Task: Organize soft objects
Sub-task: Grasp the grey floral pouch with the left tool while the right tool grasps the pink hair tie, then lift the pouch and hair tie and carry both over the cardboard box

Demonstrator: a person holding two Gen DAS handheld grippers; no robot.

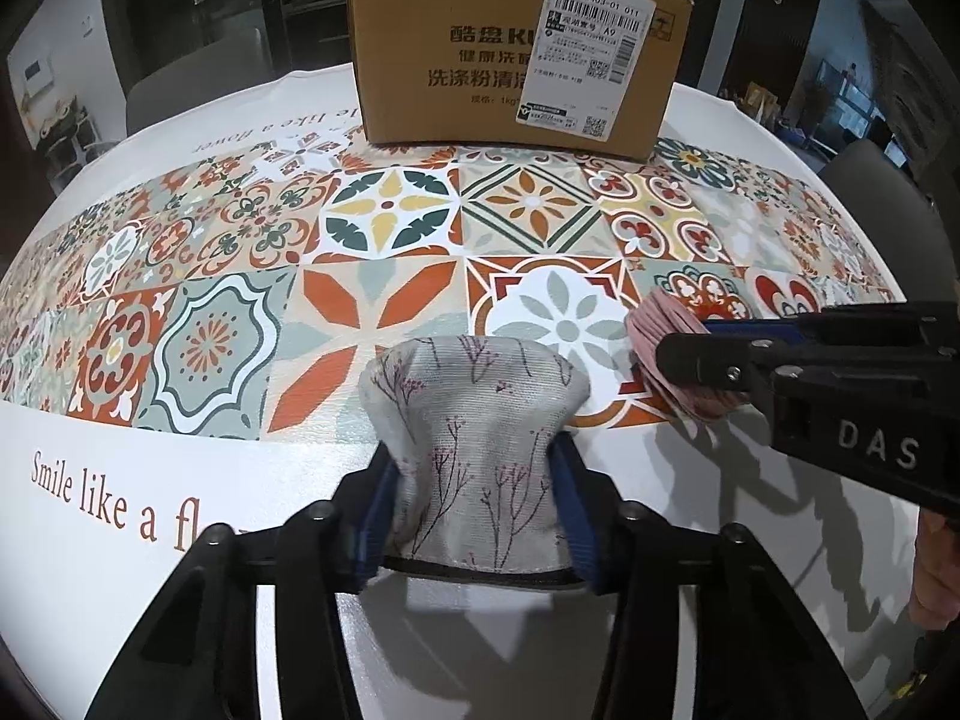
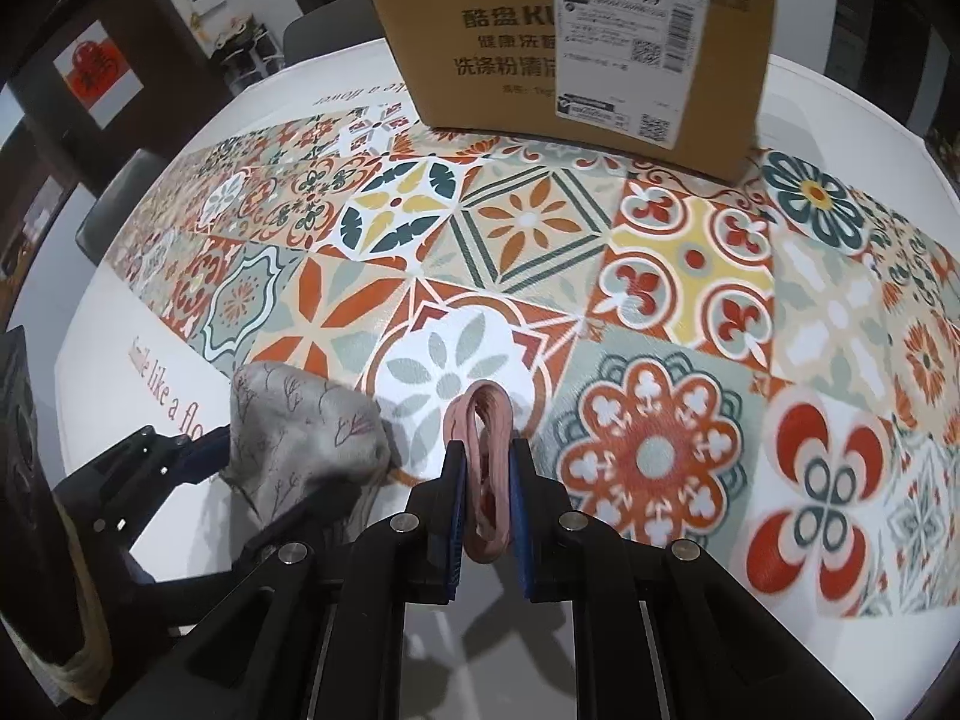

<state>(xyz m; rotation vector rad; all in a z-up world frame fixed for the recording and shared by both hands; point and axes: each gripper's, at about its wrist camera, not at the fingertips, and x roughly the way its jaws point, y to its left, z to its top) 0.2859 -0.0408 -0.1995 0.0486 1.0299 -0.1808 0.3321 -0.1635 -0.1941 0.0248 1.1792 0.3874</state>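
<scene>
My left gripper (image 1: 474,468) is shut on a grey cloth pouch printed with pink twigs (image 1: 474,414), held just above the near part of the table. The pouch also shows in the right wrist view (image 2: 300,438), at the left. My right gripper (image 2: 486,474) is shut on a folded pink cloth (image 2: 483,462), squeezed upright between its blue pads. In the left wrist view the pink cloth (image 1: 660,330) and the right gripper (image 1: 708,354) come in from the right, close beside the pouch.
A brown cardboard box (image 1: 510,54) with a shipping label stands at the far side of the table, also in the right wrist view (image 2: 576,42). The round table (image 1: 120,510) has a patterned tile mat. Chairs stand beyond the far edge.
</scene>
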